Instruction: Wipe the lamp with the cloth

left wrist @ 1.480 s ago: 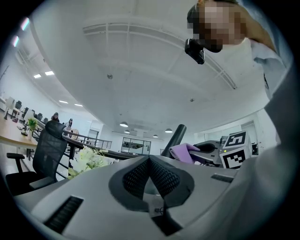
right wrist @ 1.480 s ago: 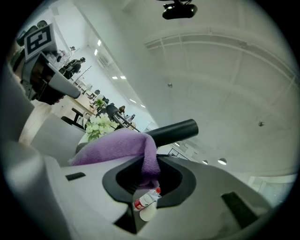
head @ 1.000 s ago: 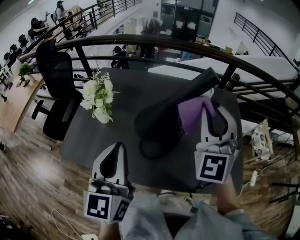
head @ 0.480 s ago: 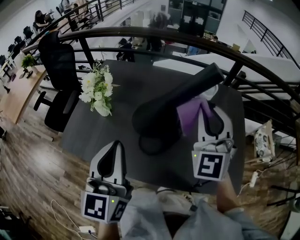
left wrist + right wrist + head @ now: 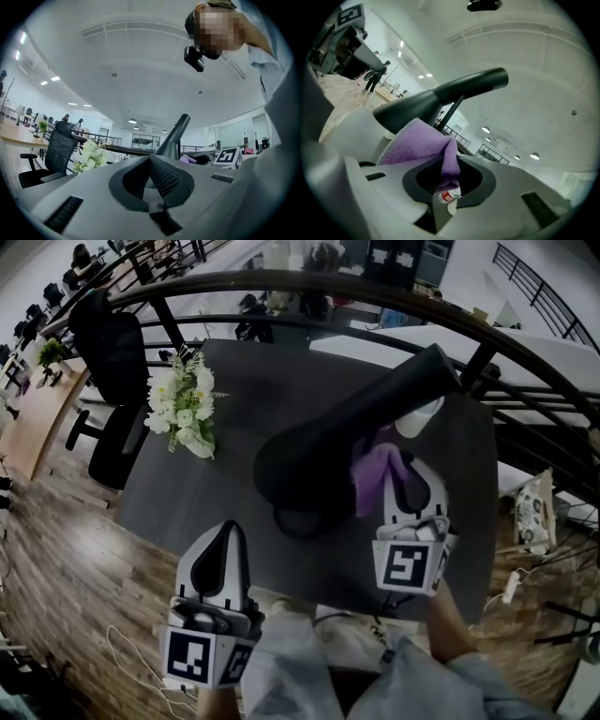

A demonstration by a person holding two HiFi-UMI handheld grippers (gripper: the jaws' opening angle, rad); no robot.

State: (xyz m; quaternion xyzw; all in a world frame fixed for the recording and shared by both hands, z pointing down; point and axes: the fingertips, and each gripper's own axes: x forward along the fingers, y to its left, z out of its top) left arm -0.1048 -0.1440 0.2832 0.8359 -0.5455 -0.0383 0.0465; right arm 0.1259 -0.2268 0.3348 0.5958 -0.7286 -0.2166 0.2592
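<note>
Clamping purple cloth [image 5: 377, 471] in right claw [image 5: 401, 465], jaws closed on fold, at right side of black lamp [image 5: 319, 448] on counter [image 5: 234, 399]. Holding left claw [image 5: 228, 527] closed, empty, above near counter edge.

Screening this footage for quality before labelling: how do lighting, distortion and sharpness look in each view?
Head view: dim, strong fisheye bowing the railing; black lamp barely separates from the dark table. Left gripper view: bright ceiling, dark vignetted corners. Right gripper view: purple cloth sharp, corners vignetted, ceiling pale.
</note>
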